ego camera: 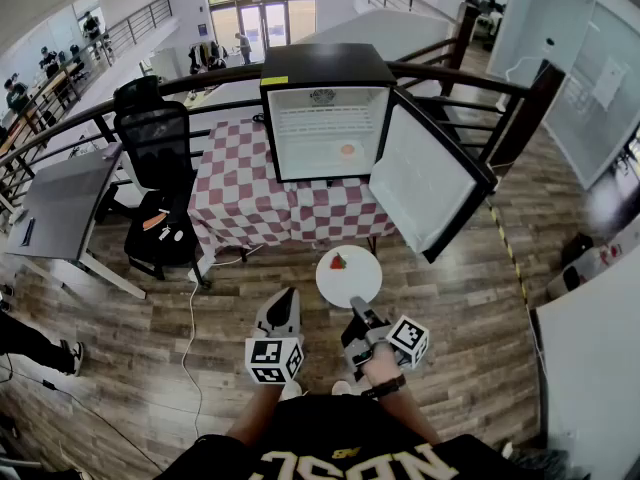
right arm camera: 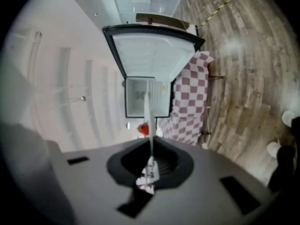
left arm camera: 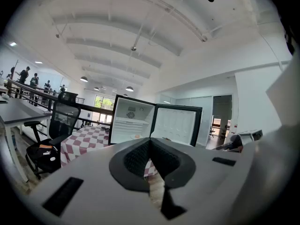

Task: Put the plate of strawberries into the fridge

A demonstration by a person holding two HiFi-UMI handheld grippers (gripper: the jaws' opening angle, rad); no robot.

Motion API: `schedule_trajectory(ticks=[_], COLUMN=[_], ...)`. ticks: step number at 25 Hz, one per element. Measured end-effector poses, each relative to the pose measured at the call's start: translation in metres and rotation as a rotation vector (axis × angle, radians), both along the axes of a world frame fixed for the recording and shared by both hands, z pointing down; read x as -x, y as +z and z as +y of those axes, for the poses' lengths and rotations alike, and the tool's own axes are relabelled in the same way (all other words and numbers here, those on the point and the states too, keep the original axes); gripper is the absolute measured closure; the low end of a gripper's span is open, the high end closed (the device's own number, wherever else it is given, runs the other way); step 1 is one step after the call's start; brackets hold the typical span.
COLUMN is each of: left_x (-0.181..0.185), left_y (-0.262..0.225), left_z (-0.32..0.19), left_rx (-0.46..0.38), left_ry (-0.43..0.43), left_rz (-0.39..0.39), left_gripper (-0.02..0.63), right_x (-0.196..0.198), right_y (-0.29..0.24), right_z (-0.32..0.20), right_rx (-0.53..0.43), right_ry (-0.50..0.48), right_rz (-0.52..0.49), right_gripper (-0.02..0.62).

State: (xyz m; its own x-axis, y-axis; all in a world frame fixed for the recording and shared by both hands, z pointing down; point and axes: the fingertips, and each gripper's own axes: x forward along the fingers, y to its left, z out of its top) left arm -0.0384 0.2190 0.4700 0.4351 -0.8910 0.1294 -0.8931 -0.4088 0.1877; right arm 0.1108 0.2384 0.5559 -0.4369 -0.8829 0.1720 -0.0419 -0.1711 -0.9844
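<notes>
A round, smooth white plate [ego camera: 358,280] hangs level above the wood-plank floor [ego camera: 455,308], in front of the desk [ego camera: 235,230] and well short of the fridge [ego camera: 325,66]. One glossy red strawberry [ego camera: 339,261] lies on its far side. The right hand-held gripper [ego camera: 356,306] has its dark ribbed jaws clamped on the plate's near rim. In the right gripper view the plate [right arm camera: 148,104] shows as a thin white line running edge-on out from between the jaws, with the strawberry [right arm camera: 144,129] just beside it. The whole room lies turned on its side there, so this hand-held gripper is rolled over. The person's right hand [ego camera: 379,364], with a dark band at the wrist, grips it from behind, beside its marker cube [ego camera: 408,340]. The left hand-held gripper [ego camera: 284,300] is held level just to the left, apart from the plate, and points at the fridge. Its jaws are drawn together with nothing between them. The fridge is a small black box with a white ribbed inside, standing on a red-and-white checked cloth [ego camera: 240,193] that drapes the desk. Its door [ego camera: 425,173] is swung wide to the right. On its lower shelf lies a small pale orange thing [ego camera: 347,150], too small to identify.
</notes>
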Motion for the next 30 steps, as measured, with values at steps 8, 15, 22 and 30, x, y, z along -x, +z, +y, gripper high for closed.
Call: schedule_trajectory(ticks=[8, 15, 22, 30], left_x=[-0.020, -0.045, -0.045, -0.040], left_y=[0.004, 0.003, 0.016, 0.026], left_z=[0.017, 0.031, 0.037, 0.012], left_rx=[0.013, 0.003, 0.026, 0.037], left_ry=[-0.021, -0.031, -0.075, -0.086], left_rz=[0.018, 0.002, -0.009, -0.010], left_gripper=[0.589, 0.589, 0.589, 0.589], right_x=[-0.011, -0.036, -0.036, -0.022], right_y=[-0.003, -0.002, 0.001, 0.014], right_z=[0.020, 0.030, 0.029, 0.004], right_rx=[0.005, 0.014, 0.008, 0.018], right_ry=[-0.045, -0.064, -0.105, -0.140], right_rz=[0.005, -0.007, -0.033, -0.039], right_gripper=[0.565, 0.565, 0.565, 0.565])
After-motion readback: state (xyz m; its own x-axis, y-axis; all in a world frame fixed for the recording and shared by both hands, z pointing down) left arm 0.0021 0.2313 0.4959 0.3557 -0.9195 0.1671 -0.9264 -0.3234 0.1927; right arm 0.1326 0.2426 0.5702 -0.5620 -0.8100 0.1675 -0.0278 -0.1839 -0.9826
